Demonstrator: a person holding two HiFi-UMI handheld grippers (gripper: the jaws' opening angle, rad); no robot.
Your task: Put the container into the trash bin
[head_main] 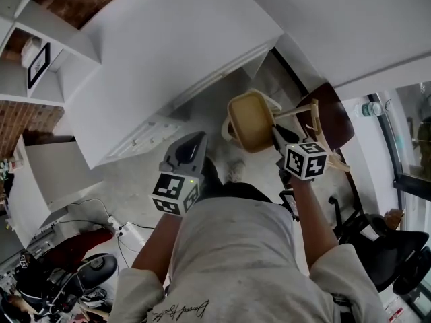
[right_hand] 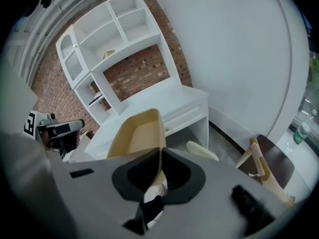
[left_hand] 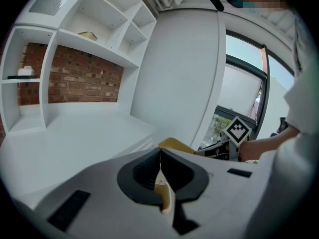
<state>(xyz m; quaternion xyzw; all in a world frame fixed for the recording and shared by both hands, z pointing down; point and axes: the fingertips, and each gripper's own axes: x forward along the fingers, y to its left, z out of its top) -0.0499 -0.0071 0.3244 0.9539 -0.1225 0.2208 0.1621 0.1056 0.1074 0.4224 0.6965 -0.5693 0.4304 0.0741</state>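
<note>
Right gripper (right_hand: 160, 154) clamped on container (right_hand: 137, 136) rim: looks light and stiff, so the rim hold suits. Left gripper (left_hand: 160, 156) jaws together, empty.

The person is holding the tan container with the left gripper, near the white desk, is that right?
Not quite. The right gripper holds the tan container, pinching its rim, near the white desk; the right gripper view shows it. The left gripper is shut and apart from it.

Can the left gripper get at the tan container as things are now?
Probably yes. The container, held up by the right gripper, hangs just ahead of the left gripper with nothing between, but the left jaws are together and must open first.
</note>
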